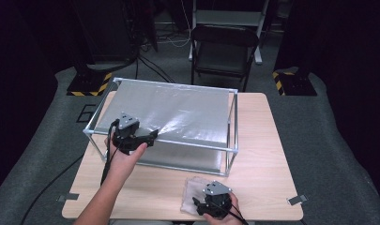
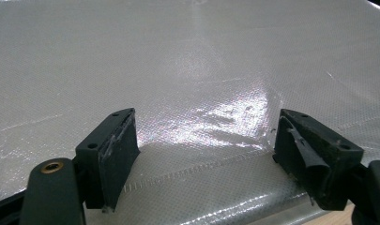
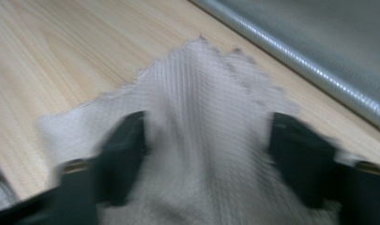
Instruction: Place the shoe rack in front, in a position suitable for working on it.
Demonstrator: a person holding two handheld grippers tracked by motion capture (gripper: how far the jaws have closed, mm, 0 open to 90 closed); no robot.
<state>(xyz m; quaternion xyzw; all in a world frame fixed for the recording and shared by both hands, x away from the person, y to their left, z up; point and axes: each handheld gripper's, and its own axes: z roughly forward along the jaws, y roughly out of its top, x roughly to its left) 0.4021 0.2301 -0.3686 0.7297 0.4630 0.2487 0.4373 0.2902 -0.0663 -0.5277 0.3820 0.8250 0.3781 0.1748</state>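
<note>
Cloth (image 1: 193, 191) is lying crumpled near the front edge of the tabletop (image 1: 258, 154), toward its right corner, just in front of the metal frame (image 1: 231, 140). Right gripper (image 1: 207, 206) is hovering low over it with its jaws spread wide, the cloth bunching up between them (image 3: 201, 140) but not yet pinched, which suggests it is lining up for a grab at the raised middle fold. Left gripper (image 1: 150, 137) is sitting at the frame's front left, jaws likewise apart and gripping nothing, pointing across the silver sheet (image 2: 187, 70) that is stretched over the frame; its 2 pads are flanking the sheet's stitched hem. That placement reads as readiness to lift or steady the sheet's edge while the other hand is bringing the cloth over, though what the cloth is for cannot be told.
</note>
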